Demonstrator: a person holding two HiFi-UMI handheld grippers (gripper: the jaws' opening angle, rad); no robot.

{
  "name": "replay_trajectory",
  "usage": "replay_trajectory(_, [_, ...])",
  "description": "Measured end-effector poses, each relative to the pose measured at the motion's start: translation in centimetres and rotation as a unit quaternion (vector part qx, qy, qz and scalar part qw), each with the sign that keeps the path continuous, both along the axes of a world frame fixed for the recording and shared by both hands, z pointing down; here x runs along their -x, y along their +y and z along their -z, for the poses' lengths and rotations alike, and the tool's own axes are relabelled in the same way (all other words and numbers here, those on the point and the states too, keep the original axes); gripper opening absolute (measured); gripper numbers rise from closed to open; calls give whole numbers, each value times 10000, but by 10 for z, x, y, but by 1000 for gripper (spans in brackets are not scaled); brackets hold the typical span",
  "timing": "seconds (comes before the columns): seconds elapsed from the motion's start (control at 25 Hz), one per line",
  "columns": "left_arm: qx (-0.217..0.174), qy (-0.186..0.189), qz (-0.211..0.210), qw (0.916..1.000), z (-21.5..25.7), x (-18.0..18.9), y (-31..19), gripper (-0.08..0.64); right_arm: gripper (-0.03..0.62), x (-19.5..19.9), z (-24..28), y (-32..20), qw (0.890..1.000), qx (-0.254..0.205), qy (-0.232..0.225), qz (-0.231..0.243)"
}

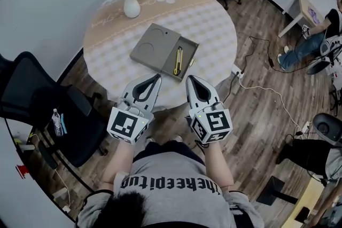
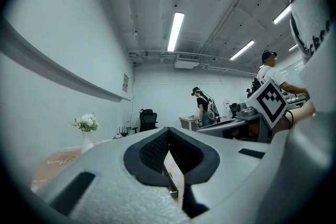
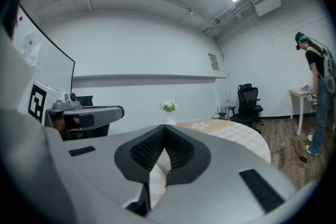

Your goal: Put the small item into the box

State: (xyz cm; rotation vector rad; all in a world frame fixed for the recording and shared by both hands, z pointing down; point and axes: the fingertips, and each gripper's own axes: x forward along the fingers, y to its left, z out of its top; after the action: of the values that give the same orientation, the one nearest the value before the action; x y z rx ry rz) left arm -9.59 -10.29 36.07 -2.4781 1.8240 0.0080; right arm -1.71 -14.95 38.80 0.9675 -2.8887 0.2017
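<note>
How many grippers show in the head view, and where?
2. The left gripper and the right gripper sit side by side over the table's near edge, just short of the box. None looks hidden.

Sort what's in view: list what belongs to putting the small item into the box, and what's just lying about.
Job: box; yellow tool, lying in its tray; left tongs and right tongs, both shut.
Lying about: vase of flowers; bottle on the black chair; floor cables.

round table [image 1: 214,26] on wood floor [image 1: 267,131], black chair [image 1: 32,93] beside (strip lights [image 2: 176,31] overhead), white walls [image 3: 131,55]
</note>
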Motion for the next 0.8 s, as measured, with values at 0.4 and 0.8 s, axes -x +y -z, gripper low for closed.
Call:
replay_trajectory(0.4, [-55,9,-396,9992,5,15,31,14,6,8,13,42,9989,-218,2,-405])
replay_trajectory(0.8, [-103,61,-677,9976,3,27,52,14,6,18,19,71,9974,-367,-152,-608])
